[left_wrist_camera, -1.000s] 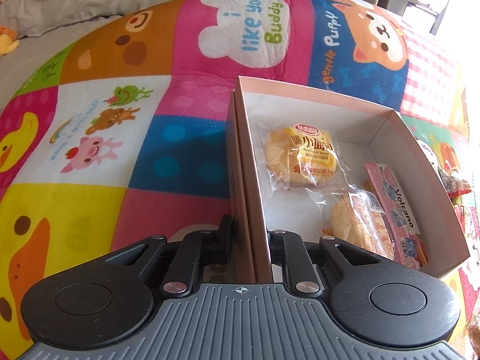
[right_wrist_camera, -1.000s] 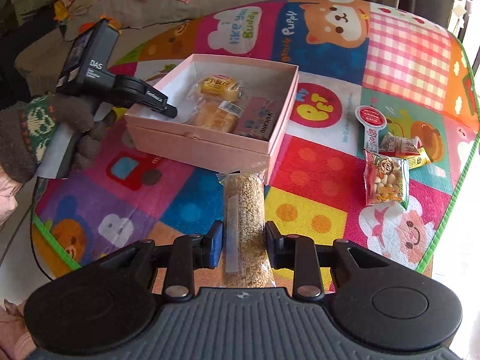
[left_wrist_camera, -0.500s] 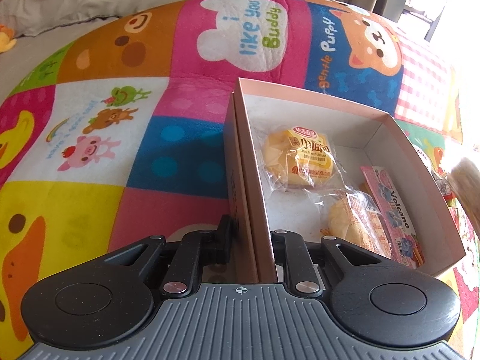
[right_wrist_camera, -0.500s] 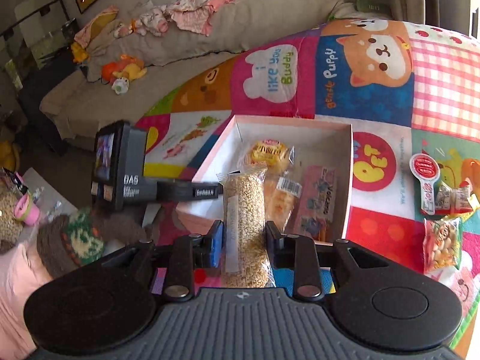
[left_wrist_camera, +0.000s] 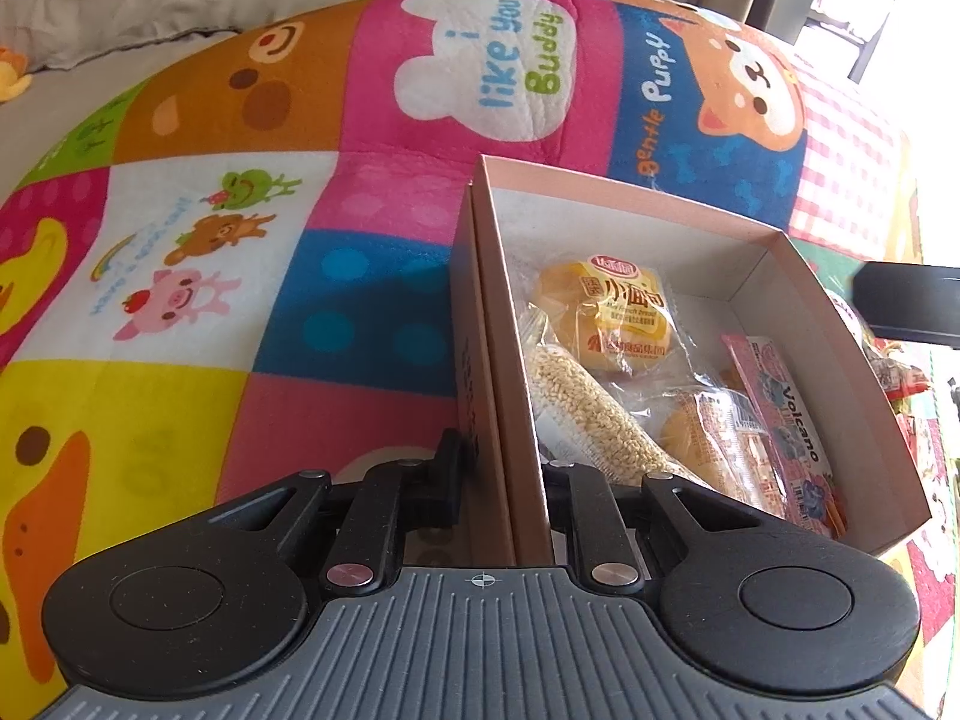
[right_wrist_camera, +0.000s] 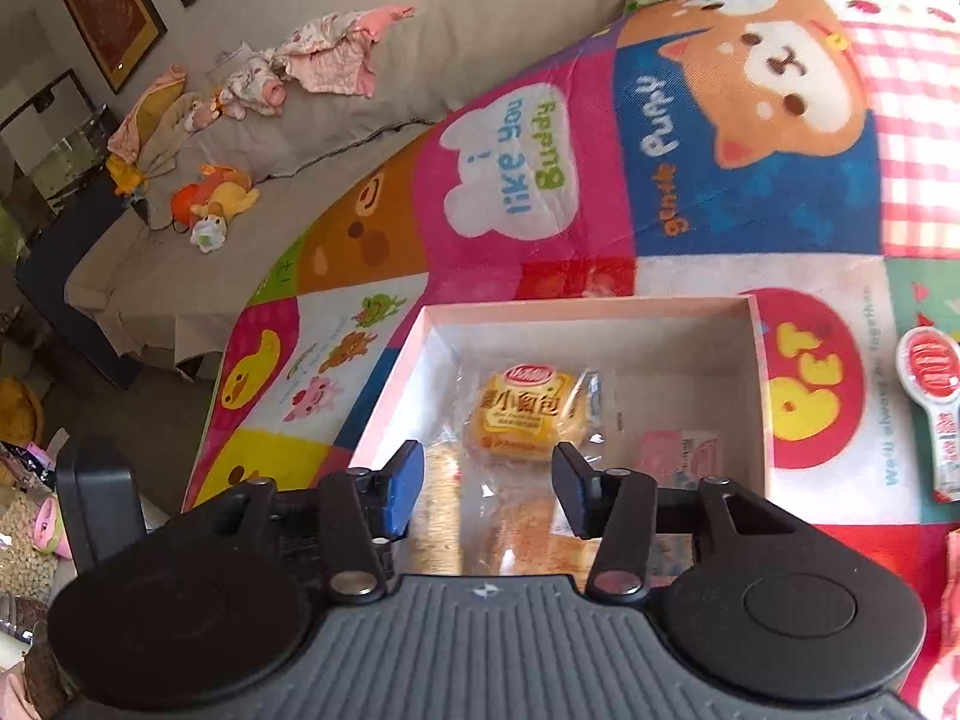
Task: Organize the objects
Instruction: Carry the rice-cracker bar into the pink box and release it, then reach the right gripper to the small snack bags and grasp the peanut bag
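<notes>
Nearest in the left wrist view, the left gripper (left_wrist_camera: 503,474) pinches the near-left wall of the pink box (left_wrist_camera: 840,324), one finger outside and one inside; in the right wrist view the right gripper (right_wrist_camera: 487,483) hangs over the box's near end, its jaws just spread apart with nothing pressed between them, the blue pad (right_wrist_camera: 403,489) clear of the packets below.

The surface is a patchwork play mat (left_wrist_camera: 360,312) of bright squares printed with a duck, a pig, a bear and a puppy, with the words "i like you Buddy"; the box sits on it, lid off.

Inside the box, counted: one long grain bar (left_wrist_camera: 591,420) lying along the left wall, just behind the left gripper; two wrapped round buns, the yellow-labelled bun (left_wrist_camera: 618,315) farther in and the second bun (left_wrist_camera: 714,450) nearer; one pink "Volcano" packet (left_wrist_camera: 786,420) along the right wall.

On the mat right of the box lies one red-and-white spoon-shaped packet (right_wrist_camera: 936,402); a further packet at the right edge is cut off.

Beyond the mat stands a beige sofa (right_wrist_camera: 336,120) strewn with pink clothes (right_wrist_camera: 324,60) and one orange plush toy (right_wrist_camera: 210,195); two framed pictures (right_wrist_camera: 108,6) hang on the far wall.
</notes>
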`<state>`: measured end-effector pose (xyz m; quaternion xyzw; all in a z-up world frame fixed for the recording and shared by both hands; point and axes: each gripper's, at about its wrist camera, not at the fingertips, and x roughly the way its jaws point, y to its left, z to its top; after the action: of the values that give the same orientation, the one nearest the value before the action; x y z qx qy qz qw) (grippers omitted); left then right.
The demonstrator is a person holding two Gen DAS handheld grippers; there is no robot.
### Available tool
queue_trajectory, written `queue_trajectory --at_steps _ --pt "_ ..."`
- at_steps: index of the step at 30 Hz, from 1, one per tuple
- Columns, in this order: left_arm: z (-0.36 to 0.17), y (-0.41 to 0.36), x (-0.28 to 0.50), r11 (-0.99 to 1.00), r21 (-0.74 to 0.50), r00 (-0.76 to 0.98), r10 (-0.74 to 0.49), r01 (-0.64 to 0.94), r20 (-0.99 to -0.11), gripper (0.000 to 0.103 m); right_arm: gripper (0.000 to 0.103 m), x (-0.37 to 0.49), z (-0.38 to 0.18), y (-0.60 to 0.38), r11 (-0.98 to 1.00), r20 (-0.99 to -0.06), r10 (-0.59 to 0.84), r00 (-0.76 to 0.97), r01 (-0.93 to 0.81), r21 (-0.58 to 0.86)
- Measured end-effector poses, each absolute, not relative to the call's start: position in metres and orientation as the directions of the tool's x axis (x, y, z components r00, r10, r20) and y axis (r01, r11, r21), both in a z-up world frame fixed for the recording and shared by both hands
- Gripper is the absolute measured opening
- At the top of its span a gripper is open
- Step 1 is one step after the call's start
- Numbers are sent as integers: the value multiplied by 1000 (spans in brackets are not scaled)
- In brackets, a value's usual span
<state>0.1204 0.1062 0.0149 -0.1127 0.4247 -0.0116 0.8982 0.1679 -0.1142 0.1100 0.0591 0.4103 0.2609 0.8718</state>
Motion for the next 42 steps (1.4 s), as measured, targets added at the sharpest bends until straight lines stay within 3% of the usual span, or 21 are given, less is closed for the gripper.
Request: queue_trajectory --at_steps 6,12,16,19,23,26,31,34,36,39,42 --pt "15 104 120 975 -206 640 -105 -85 -761 18 64 160 129 -220 955 -669 298 681 -217 204" --pt "15 102 120 975 -200 640 -95 -94 -763 18 79 176 110 -320 967 -686 116 718 75 242" --pt "15 102 120 976 -197 636 -96 -90 -766 18 80 203 82 -341 956 -707 81 703 145 254" --pt "15 102 119 976 -198 640 -96 -90 -763 18 86 228 61 -337 964 -729 51 683 157 215" --pt "14 104 118 972 -213 642 -102 -97 -760 18 87 258 32 -339 936 -759 88 646 206 284" --pt "14 106 118 968 -230 644 -110 -104 -757 19 97 270 22 -328 928 -744 127 656 185 323" --pt "13 105 118 967 -232 647 -108 -110 -755 19 98 279 20 -289 961 -740 198 643 20 275" --pt "13 106 118 965 -236 645 -108 -115 -756 19 97 275 17 -264 990 -758 141 637 -77 120" --pt "14 106 118 965 -235 645 -108 -115 -756 19 85 270 14 -250 991 -762 83 642 -135 -5" --pt "14 105 118 965 -238 646 -110 -114 -756 19 70 258 18 -246 983 -760 99 642 -180 -25" --pt "14 105 118 965 -238 647 -111 -113 -755 19 68 242 22 -251 981 -771 111 628 -193 -16"
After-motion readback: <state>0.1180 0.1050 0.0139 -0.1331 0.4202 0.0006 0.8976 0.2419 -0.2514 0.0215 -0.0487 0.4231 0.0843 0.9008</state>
